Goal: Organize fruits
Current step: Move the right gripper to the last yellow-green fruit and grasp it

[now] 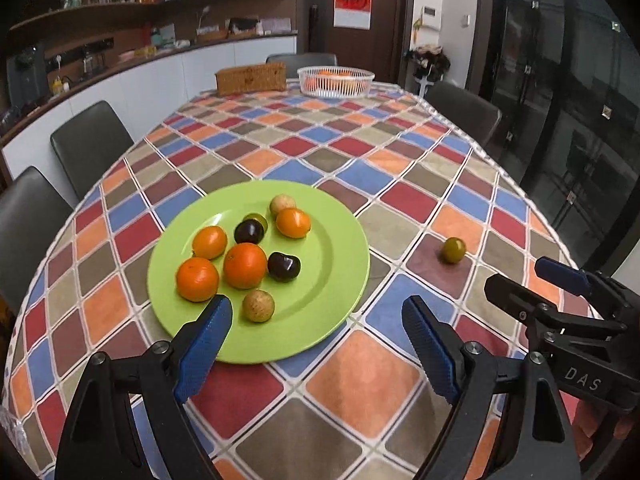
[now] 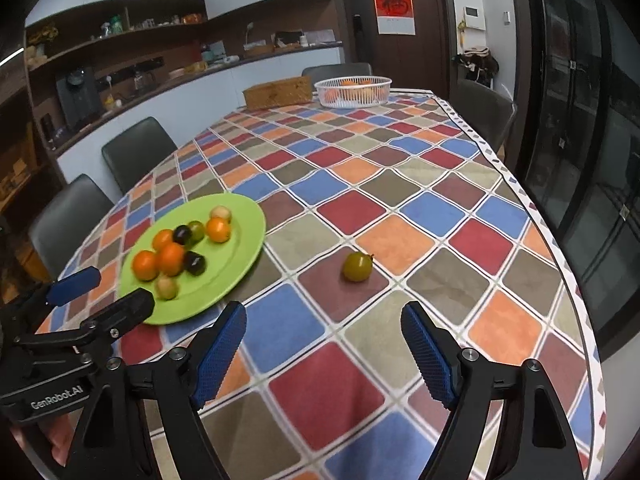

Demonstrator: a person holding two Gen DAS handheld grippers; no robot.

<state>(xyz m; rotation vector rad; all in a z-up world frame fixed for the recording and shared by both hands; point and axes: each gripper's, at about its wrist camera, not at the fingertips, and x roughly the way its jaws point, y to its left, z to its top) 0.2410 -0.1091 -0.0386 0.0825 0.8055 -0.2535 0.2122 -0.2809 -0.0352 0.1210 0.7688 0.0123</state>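
A green plate on the checked tablecloth carries several oranges, two dark plums, two tan round fruits and a small green one. A lone green fruit lies on the cloth to the plate's right. My left gripper hangs open over the plate's near rim, nothing between its blue pads. My right gripper is open too, short of the lone green fruit, which shows in the gap between its fingers.
At the table's far end stand a white basket with orange fruits and a wicker box. Dark chairs line the left side, another the right. The table's right edge runs close by the dark glass doors.
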